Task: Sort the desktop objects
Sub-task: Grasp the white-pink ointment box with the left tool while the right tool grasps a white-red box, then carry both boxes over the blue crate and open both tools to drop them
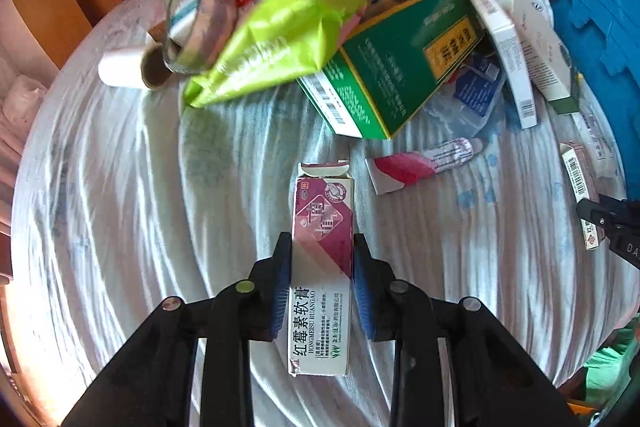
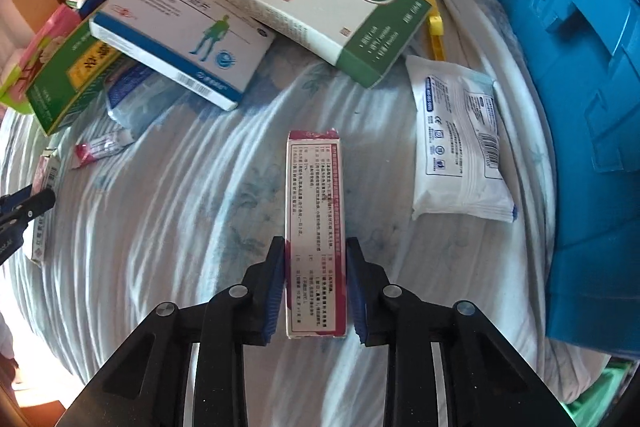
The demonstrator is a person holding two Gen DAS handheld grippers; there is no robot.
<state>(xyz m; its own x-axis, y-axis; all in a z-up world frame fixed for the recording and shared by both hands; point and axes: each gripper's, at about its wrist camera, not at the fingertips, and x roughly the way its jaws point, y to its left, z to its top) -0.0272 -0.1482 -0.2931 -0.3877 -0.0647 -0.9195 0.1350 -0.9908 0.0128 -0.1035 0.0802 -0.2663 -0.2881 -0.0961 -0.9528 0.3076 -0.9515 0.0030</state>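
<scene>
Left tongs (image 1: 322,247) clamping maroon-and-white ointment box (image 1: 322,267), flap open

two ointment cartons (image 1: 322,267), one tube (image 1: 424,163), perhaps five boxes (image 2: 320,3)

The left hand-held gripper (image 1: 322,247) is matte black plastic: two angular linkage arms with round silver pivot screws, and ribbed blue pads (image 1: 362,291) lining the fingers. The right hand-held gripper (image 2: 315,251) has the same black frame, silver screws and blue pads (image 2: 275,301).
</scene>
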